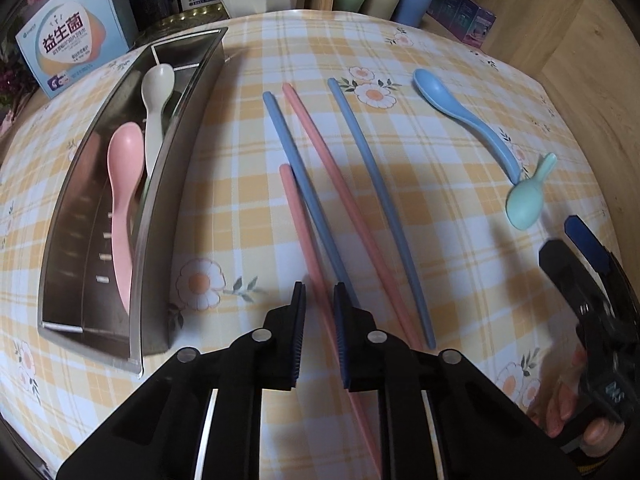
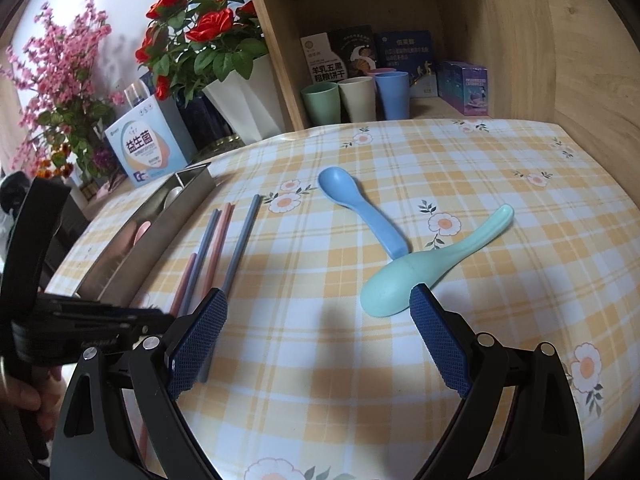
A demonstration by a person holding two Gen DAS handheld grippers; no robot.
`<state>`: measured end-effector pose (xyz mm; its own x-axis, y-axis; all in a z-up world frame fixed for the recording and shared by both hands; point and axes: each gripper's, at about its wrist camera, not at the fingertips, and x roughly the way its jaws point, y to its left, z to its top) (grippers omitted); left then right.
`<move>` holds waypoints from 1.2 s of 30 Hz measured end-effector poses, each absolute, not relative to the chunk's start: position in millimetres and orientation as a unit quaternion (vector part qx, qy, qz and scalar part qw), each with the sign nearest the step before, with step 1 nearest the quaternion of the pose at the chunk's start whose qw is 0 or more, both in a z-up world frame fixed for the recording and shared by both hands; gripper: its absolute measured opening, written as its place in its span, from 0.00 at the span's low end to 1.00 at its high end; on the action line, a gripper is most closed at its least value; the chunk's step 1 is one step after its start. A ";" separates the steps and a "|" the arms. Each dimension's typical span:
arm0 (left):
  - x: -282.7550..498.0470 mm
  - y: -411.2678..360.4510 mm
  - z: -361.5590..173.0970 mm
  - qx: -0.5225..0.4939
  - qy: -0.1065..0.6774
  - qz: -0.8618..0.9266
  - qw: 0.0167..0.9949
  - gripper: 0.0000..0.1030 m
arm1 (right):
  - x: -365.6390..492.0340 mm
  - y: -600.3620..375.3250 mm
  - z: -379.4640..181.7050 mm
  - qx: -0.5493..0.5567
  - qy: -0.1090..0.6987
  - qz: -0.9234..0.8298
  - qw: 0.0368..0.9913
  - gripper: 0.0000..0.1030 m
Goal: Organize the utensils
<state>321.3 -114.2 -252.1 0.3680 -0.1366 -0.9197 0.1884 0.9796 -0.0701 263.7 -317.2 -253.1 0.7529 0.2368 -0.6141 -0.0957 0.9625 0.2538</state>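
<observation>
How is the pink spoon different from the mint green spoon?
The pink spoon lies inside the metal tray, beside a white spoon; the mint green spoon lies out on the checked tablecloth. The pink one touches no blue spoon; the green one's bowl meets the blue spoon handle. Both look like similar plastic spoons.

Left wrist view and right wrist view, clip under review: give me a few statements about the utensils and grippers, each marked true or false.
1. A pink spoon lies in the metal tray. True.
2. The blue spoon is in the tray. False: it lies on the tablecloth.
3. The right gripper is open. True.
4. The green spoon is clamped in the right gripper. False: it lies on the cloth, ungripped.
5. A pink chopstick runs between the left gripper's fingers. True.
</observation>
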 end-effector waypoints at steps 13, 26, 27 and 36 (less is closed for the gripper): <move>301.3 -107.9 -254.0 0.018 0.534 -0.107 0.839 0.06 | 265.7 -329.3 -258.9 0.143 0.347 0.101 0.921 0.87; 296.3 -104.7 -255.1 0.004 0.526 -0.114 0.843 0.06 | 265.3 -350.8 -265.3 0.208 0.347 0.087 0.911 0.87; 296.1 -103.8 -255.2 0.001 0.525 -0.116 0.843 0.06 | 265.7 -352.5 -265.9 0.213 0.348 0.085 0.909 0.87; 294.8 -96.9 -255.9 -0.017 0.521 -0.129 0.843 0.06 | 281.7 -380.8 -267.9 0.266 0.374 0.047 0.887 0.86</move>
